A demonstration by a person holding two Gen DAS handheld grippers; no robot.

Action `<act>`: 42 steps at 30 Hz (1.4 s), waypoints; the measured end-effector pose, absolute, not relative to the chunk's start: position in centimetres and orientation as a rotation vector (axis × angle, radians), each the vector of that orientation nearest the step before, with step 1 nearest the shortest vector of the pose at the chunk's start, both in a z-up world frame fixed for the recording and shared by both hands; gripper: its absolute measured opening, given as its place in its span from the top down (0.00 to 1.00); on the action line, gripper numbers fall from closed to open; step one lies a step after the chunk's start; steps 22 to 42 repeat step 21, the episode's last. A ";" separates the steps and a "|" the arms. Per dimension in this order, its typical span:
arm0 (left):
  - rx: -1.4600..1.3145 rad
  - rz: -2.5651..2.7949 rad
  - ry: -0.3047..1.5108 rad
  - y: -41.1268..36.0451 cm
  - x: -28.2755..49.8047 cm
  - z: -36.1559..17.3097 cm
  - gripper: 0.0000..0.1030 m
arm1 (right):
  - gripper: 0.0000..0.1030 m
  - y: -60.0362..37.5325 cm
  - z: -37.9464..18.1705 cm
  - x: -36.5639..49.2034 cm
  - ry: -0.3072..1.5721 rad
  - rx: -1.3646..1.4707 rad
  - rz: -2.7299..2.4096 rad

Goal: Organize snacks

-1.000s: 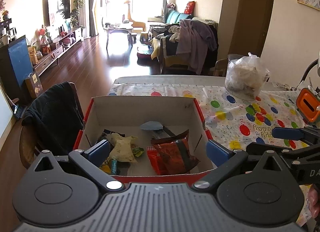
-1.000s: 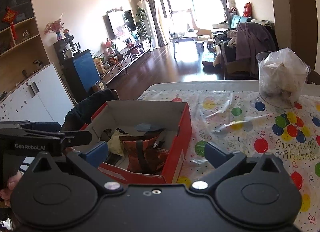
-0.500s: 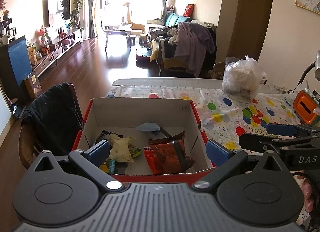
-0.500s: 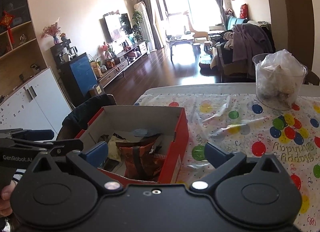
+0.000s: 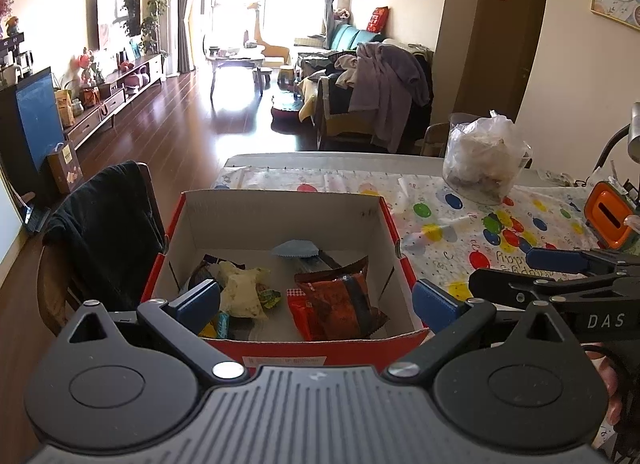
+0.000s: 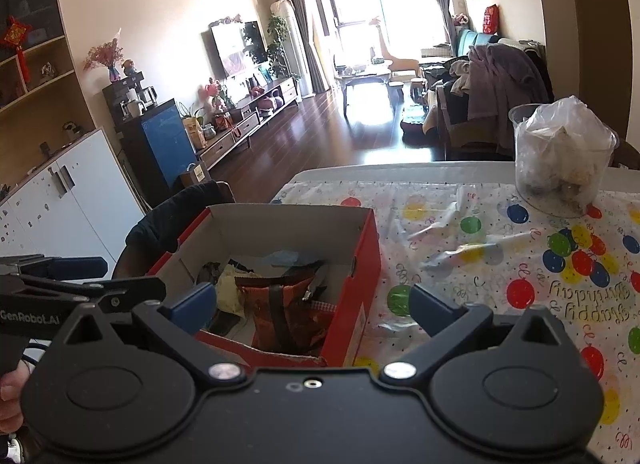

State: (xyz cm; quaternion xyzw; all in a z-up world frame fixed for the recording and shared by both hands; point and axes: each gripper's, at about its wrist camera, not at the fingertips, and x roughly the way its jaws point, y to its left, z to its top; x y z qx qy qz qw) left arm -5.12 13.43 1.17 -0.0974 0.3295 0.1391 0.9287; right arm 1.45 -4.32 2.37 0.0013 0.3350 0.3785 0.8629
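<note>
You hold the left gripper (image 5: 316, 302) level over the near edge of the red cardboard box (image 5: 404, 242), its jaws spread wide and empty, one blue pad low inside the box at the left, the other just outside its right wall. Your right gripper (image 6: 306, 304) sits beside it, jaws equally wide and holding nothing, aimed at the box's right wall and the balloon-print cloth (image 6: 500, 260) covering the surface. Each tool shows in the other's view, side-on at the frame edge; part of your right hand (image 5: 612, 388) grips its handle, mostly cut off.

The snacks lie in the box: an orange-red packet (image 5: 336, 302) at the near right, a pale yellow packet (image 5: 244, 290) to its left, a light-blue wrapper (image 5: 296, 250) toward the back. Smaller wrappers under the left pad are partly hidden and hard to make out, and a dark packet behind the yellow one is largely covered.

A clear tub lined with a plastic bag (image 6: 564, 160) stands well apart at the surface's far side; its contents cannot be made out. An orange object (image 5: 608, 218) is partly cut off at the right edge. A dark jacket (image 5: 104, 224) drapes a chair left of the box.
</note>
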 end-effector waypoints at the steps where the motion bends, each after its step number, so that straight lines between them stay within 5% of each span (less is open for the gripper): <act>1: -0.203 0.283 0.678 13.4 -5.1 1.1 0.00 | 0.00 -4.3 2.3 1.4 0.704 0.001 0.796; 42: -0.222 0.288 0.714 12.9 -4.6 0.3 0.00 | 0.00 -6.0 1.5 1.9 0.731 0.009 0.760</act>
